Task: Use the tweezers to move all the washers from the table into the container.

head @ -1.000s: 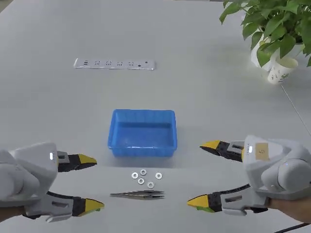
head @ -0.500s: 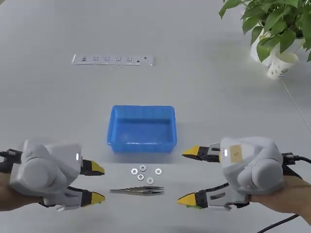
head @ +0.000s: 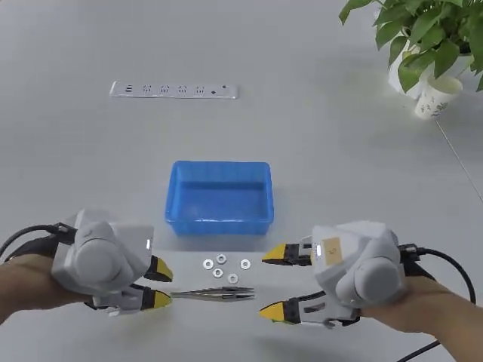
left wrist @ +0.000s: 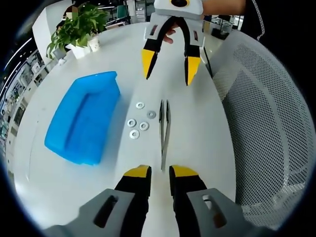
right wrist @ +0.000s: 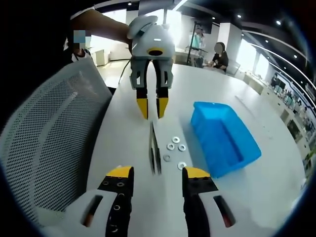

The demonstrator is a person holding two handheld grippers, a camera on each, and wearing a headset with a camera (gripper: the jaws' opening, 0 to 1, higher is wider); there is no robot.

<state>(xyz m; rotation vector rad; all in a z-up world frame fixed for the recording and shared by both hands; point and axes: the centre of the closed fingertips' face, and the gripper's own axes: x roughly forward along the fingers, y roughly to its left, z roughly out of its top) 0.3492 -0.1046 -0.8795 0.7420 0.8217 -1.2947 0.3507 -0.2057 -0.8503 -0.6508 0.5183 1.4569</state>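
A pale grey table [head: 339, 151] is evenly lit. A white power strip [head: 173, 90] is laid at its far side, a potted plant [head: 423, 34] at one corner. A white mesh chair [right wrist: 44, 143] is drawn up alongside.

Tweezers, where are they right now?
In the head view the tweezers lie on the table between the left claw and right claw, just below the washers.

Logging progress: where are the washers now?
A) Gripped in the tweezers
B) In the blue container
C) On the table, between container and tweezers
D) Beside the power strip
C: the washers lie loose between the container and the tweezers, with none inside the container.
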